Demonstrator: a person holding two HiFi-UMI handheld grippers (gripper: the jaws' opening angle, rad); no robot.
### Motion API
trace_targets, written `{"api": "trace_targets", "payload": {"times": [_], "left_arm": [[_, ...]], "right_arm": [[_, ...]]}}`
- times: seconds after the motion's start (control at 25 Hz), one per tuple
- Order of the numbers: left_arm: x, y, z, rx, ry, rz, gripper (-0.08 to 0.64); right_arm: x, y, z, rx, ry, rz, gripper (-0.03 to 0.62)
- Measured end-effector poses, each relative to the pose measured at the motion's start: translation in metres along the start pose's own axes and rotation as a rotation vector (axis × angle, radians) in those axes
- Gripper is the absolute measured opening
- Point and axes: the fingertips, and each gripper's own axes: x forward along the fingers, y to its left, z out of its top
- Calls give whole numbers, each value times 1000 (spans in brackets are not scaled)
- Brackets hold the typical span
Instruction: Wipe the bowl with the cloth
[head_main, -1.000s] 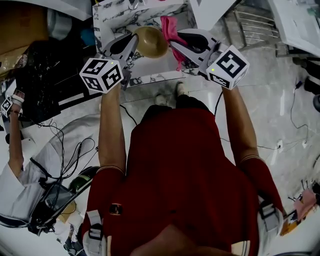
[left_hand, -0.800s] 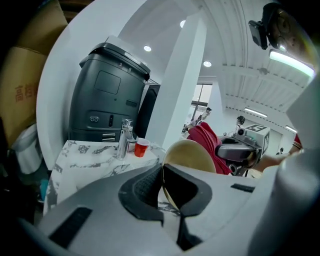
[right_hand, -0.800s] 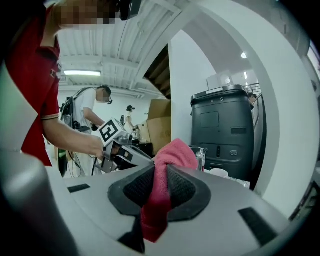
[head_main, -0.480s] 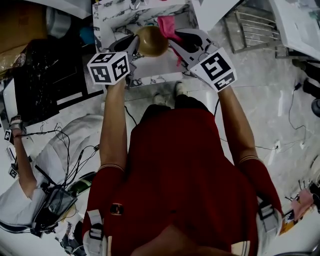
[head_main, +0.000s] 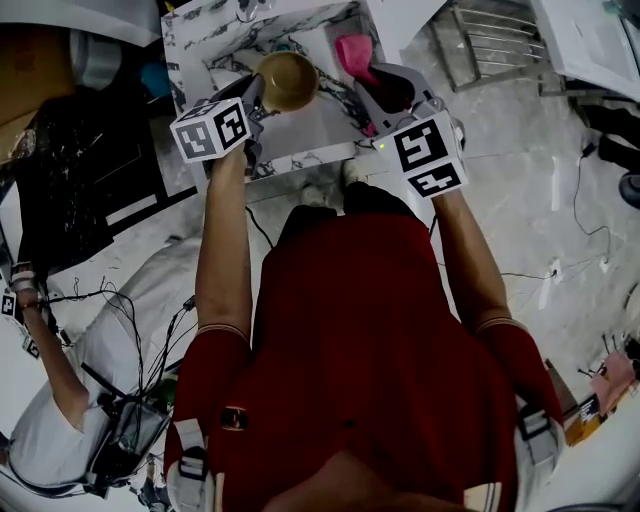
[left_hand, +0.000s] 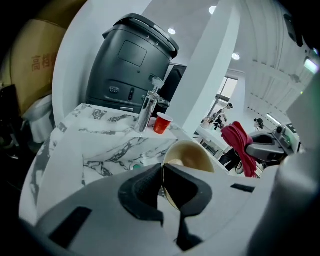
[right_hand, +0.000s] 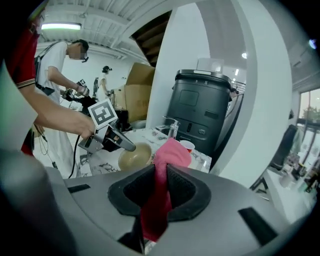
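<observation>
Pink cloth (right_hand: 170, 150) sits pinched in the right gripper (right_hand: 159, 187), at two o'clock of the tan bowl (head_main: 288, 80), whose rim the left gripper (left_hand: 162, 175) clamps over the marble counter (head_main: 310, 135). Hard wiping could lever that rim-hold loose.

Head view steep overhead; gripper views close, low, share bowl (head_main: 288, 80), counter (head_main: 312, 130).

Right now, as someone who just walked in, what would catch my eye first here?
First is the bright pink cloth pinched in the right gripper, above the marbled table. Just left of it, the left gripper clamps the rim of a tan bowl. At the table's far end stands a big dark machine with a small red cup at its foot.
</observation>
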Motion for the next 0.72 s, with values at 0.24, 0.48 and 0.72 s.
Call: {"api": "trace_targets", "payload": {"times": [0.24, 0.48, 0.72], "left_arm": [[17, 20, -13, -38, 36, 41, 20], [40, 36, -27, -41, 105, 49, 20], [55, 43, -44, -53, 163, 51, 20]], "right_arm": [[-23, 2, -50, 70, 153, -106, 71], [-35, 4, -92, 127, 264, -172, 72], [-38, 2, -112, 152, 318, -211, 74]]}}
